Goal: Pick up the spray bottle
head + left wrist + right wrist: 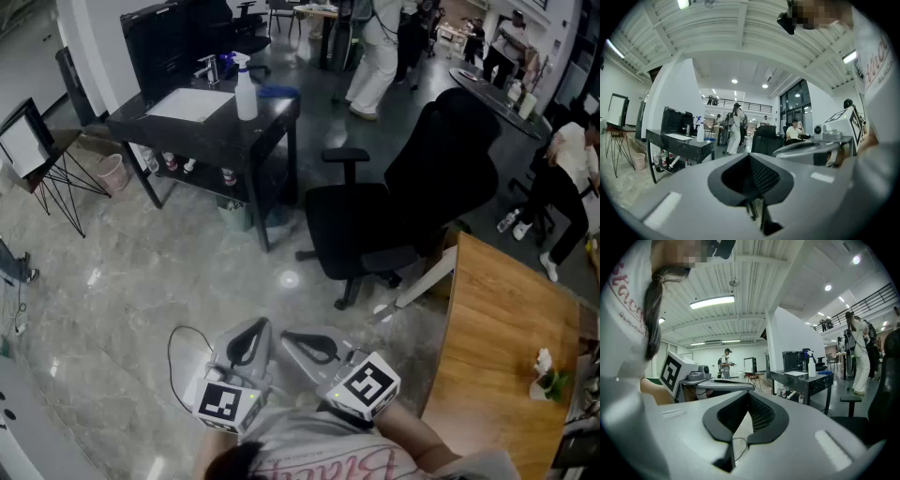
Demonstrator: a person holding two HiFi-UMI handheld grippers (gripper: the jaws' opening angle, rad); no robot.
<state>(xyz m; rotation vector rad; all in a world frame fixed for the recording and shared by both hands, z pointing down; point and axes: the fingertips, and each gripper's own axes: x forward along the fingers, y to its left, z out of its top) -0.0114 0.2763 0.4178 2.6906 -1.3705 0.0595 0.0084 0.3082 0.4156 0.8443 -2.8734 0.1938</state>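
Observation:
The spray bottle [246, 89], white with a blue trigger head, stands upright on a black table [187, 127] across the room. It shows small and far off in the left gripper view [700, 131] and in the right gripper view [812, 366]. My left gripper [253, 333] and right gripper [298, 339] hang side by side close to my body, over the grey floor and well short of the table. Both point roughly level toward the table. Each has its jaws shut with the tips meeting and nothing between them [750, 157] [749, 397].
A black office chair [412, 197] stands between me and the table's right end. A wooden table [497, 347] is at my right. A pink bin [112, 172] and a framed board on a stand [23, 141] are at the left. People walk and sit at the back [380, 56].

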